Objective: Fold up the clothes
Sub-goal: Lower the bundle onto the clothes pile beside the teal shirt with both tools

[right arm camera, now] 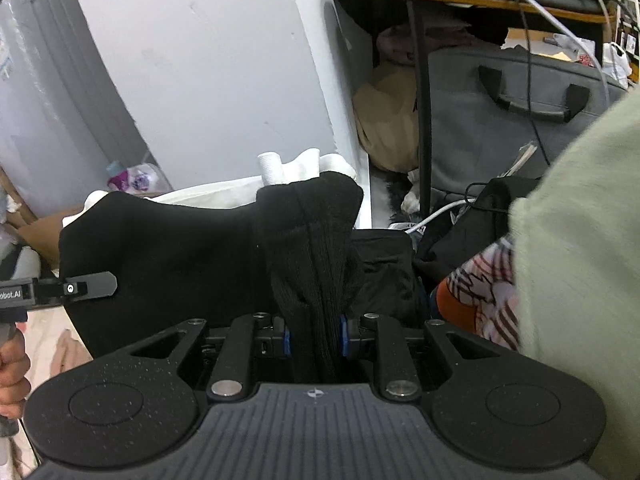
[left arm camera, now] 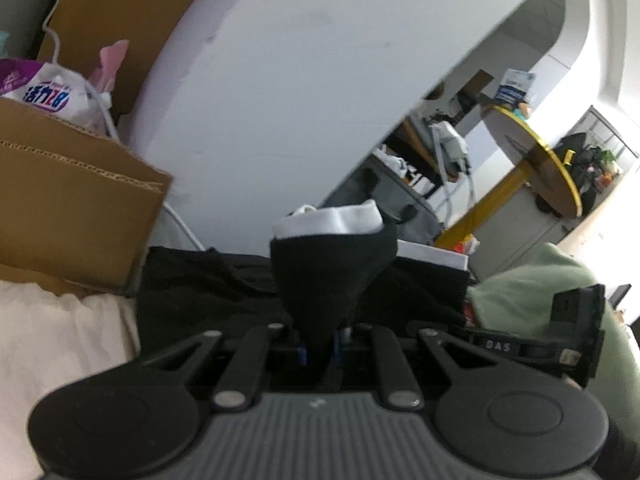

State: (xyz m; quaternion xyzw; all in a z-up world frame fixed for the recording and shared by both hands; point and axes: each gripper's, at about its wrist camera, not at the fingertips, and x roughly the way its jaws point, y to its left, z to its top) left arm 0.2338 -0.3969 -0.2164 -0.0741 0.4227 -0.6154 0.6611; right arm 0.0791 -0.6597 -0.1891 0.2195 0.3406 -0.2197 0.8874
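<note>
A black sock with a white edge (left arm camera: pixel 332 256) is held up between both grippers. My left gripper (left arm camera: pixel 318 346) is shut on one end of it, the white part (left arm camera: pixel 332 220) on top. My right gripper (right arm camera: pixel 314 340) is shut on the ribbed black cuff end (right arm camera: pixel 316 248). In the right wrist view the sock's body (right arm camera: pixel 168 248) stretches left to the left gripper's finger (right arm camera: pixel 92 286), which pinches it. White fabric (right arm camera: pixel 296 164) pokes up behind the black sock.
Dark folded clothes (left arm camera: pixel 208 280) and cream cloth (left arm camera: pixel 52 328) lie below. A cardboard box (left arm camera: pixel 68 200) stands left. A white pillar (right arm camera: pixel 200 60), a grey bag (right arm camera: pixel 516 120), cables and a green sleeve (right arm camera: pixel 580 260) are at the right.
</note>
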